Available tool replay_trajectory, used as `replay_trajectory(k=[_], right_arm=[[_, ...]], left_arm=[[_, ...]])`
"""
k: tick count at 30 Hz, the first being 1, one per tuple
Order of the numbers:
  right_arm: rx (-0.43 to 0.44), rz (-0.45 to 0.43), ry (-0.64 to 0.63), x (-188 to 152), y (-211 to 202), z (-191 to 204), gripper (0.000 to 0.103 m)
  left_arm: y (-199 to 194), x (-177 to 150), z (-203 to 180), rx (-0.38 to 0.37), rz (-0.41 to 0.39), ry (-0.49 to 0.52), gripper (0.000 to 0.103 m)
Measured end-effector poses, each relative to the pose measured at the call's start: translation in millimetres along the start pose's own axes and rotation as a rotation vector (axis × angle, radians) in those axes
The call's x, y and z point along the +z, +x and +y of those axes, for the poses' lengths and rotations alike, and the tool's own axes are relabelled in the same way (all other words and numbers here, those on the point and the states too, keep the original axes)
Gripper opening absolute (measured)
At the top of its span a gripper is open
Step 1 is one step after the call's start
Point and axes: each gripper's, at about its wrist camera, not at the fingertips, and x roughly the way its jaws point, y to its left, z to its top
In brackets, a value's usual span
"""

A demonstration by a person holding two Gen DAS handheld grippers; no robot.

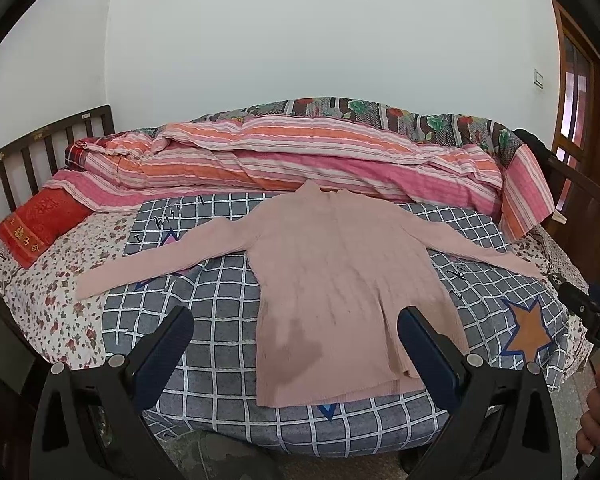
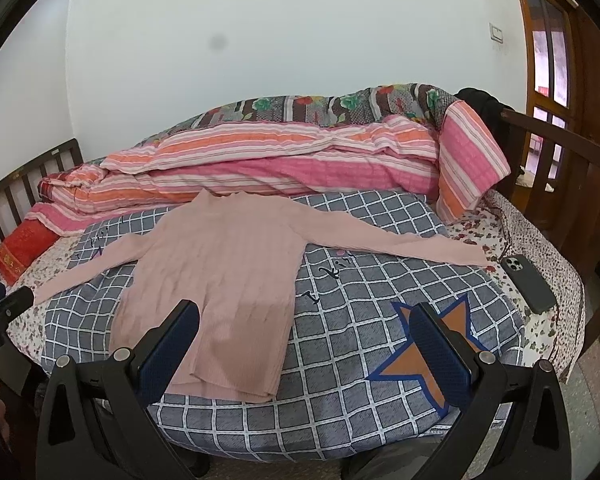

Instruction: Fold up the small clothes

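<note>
A pink sweater point(image 1: 332, 280) is lying flat, sleeves spread, on the checked blanket point(image 1: 220, 320). Left gripper point(image 1: 296, 340) and right gripper point(image 2: 306, 336) are hovering released near its hem.

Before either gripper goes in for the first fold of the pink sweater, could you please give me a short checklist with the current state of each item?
1. Pink sweater lies flat on the checked blanket, both sleeves spread out: ok.
2. Left gripper open and empty: ok.
3. Right gripper open and empty: ok.
4. Right sleeve cuff free of clutter: not ok, the phone lies close beside it.
5. Left sleeve cuff free of clutter: ok, only floral sheet around it.
6. Hem smooth: cannot tell, one corner looks slightly doubled.
</note>
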Motion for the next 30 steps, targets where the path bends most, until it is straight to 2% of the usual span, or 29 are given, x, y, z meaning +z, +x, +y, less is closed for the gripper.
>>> replay_trajectory(k=[9, 16, 21, 25, 28, 30], right_arm=[[0.01, -0.005, -0.015, 3.1, 12.6, 2.6, 0.103], [0.016, 0.021, -0.015, 0.9, 42.5, 1.6, 0.103], [-0.009, 0.034, -0.004, -9.8, 79.4, -0.8, 0.103], [-0.039, 0.087, -0.011, -22.6, 116.7, -1.4, 0.103], [-0.042, 0.137, -0.025, -32.8, 140.4, 0.6, 0.1], [-0.033, 0.17, -0.023, -37.7, 153.0, 2.0, 0.095]], left_arm=[[16.3, 5.5, 9.6, -0.013, -0.009, -0.02, 0.102], [55.4, 3.8, 38.0, -0.002, 0.017, -0.056, 0.102], [106.3, -6.9, 76.8, -0.001, 0.096, -0.139, 0.102], [145.4, -27.4, 115.8, 0.006, 0.151, -0.234, 0.102], [172.6, -45.7, 147.1, 0.024, 0.194, -0.322, 0.095], [191.0, -56.2, 171.5, 0.001, 0.225, -0.397, 0.086]])
